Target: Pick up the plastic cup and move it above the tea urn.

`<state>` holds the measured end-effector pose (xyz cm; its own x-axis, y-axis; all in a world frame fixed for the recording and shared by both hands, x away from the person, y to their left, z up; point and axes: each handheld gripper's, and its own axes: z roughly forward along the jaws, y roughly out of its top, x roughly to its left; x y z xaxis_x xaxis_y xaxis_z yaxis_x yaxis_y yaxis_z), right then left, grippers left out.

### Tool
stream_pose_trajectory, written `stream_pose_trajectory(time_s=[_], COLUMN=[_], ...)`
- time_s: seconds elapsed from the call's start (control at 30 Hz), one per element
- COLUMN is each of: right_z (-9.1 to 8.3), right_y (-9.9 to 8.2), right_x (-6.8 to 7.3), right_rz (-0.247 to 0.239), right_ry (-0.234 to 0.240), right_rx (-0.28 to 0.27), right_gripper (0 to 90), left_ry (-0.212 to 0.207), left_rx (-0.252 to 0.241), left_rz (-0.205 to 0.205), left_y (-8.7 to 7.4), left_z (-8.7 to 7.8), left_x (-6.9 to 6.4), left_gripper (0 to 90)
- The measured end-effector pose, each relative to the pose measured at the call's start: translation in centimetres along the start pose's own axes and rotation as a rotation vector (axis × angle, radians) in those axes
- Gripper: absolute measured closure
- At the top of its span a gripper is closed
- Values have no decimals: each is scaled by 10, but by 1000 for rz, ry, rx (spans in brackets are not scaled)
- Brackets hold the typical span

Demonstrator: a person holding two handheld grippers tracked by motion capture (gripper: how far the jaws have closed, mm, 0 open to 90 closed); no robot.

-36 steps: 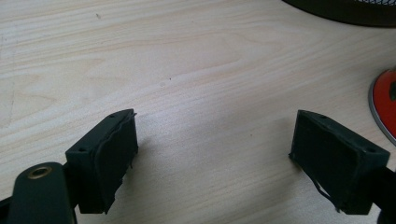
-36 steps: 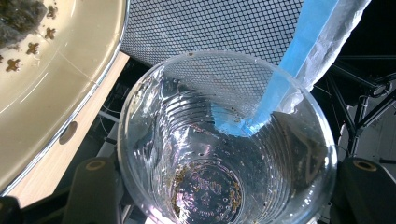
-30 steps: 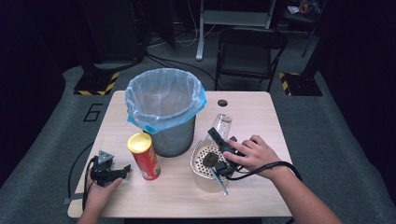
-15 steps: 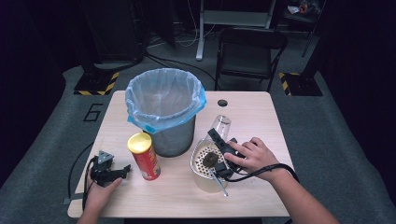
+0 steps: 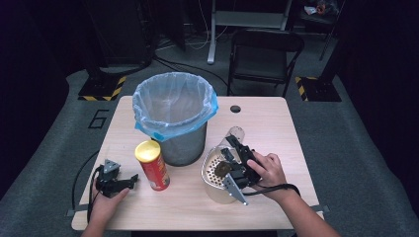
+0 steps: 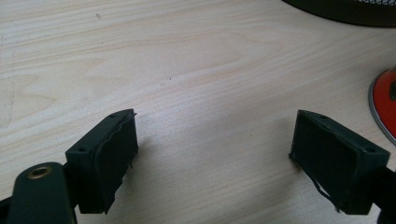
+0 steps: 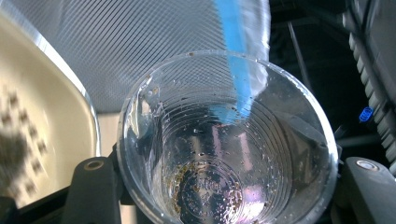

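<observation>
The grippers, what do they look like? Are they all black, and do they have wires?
Mostly black. The left gripper has two blocky black jaws with flat dark pads and a brass-coloured ring at one base. A grey three-cornered plate sits on top of it, and a black cable trails from it. The right gripper is black too, with a grey plate and a black cable looping by the wrist. The forearms show no sleeves.

Clear glossy plastic cup — ridged, speckled with droplets — beside a matt pale-wood table.
</observation>
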<state>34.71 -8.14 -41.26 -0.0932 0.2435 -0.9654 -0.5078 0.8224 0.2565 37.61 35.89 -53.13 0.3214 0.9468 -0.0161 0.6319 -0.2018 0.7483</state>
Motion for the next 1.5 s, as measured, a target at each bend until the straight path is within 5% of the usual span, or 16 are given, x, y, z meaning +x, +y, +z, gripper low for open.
stream_pose_trajectory(time_s=[0.2, 0.23, 0.27, 0.3, 0.33, 0.37, 0.47, 0.5, 0.57, 0.63, 0.67, 0.7, 0.97, 1.2, 1.23, 1.5], right_z=[1, 3, 3, 4, 4, 6, 8, 10, 10, 13, 13, 13, 14, 26, 33, 57], right_y=[-6, -11, -11, -16, -16, -22, -29, -36, -39, -46, -46, -49, -46, -25, -16, 8], right_x=[-10, -16, -16, -21, -21, -26, -30, -33, -34, -38, -38, -41, -60, -107, -123, -165], right_rz=[338, 488, 488, 626, 626, 772, 899, 1062, 1101, 1242, 1242, 1301, 1317, 1270, 1249, 1218], right_ry=[43, 85, 85, 127, 127, 166, 205, 270, 286, 341, 341, 368, 427, 443, 442, 451], right_rx=[-12, -34, -34, -38, -38, -44, -36, -36, -41, -75, -75, -77, -87, -109, -113, -117], right_gripper=[337, 336, 336, 336, 336, 335, 332, 331, 331, 332, 332, 332, 332, 338, 339, 338], left_ry=[0, 0, 0, 0, 0, 0, 0, 0, 0, -1, -1, -2, -1, -4, -5, -4], left_rx=[0, 0, 0, 0, 0, 0, 0, 0, 0, 1, 1, 2, 0, 0, 2, 2], left_rz=[0, 0, -1, 0, 0, 0, 0, 0, 0, 1, 1, 1, 5, 4, 1, 0], left_y=[0, 0, 0, 0, 0, 0, 0, 0, 0, 0, 0, 0, 0, 0, 0, 0], left_z=[0, 0, 0, 0, 0, 0, 0, 0, 0, 0, 0, 0, 0, 0, 0, 0], left_x=[0, 0, 0, 0, 0, 0, 0, 0, 0, 0, 0, 0, 0, 0, 0, -1], left_gripper=[143, 143, 143, 143, 143, 143, 143, 143, 143, 141, 140, 139, 134, 130, 130, 131])
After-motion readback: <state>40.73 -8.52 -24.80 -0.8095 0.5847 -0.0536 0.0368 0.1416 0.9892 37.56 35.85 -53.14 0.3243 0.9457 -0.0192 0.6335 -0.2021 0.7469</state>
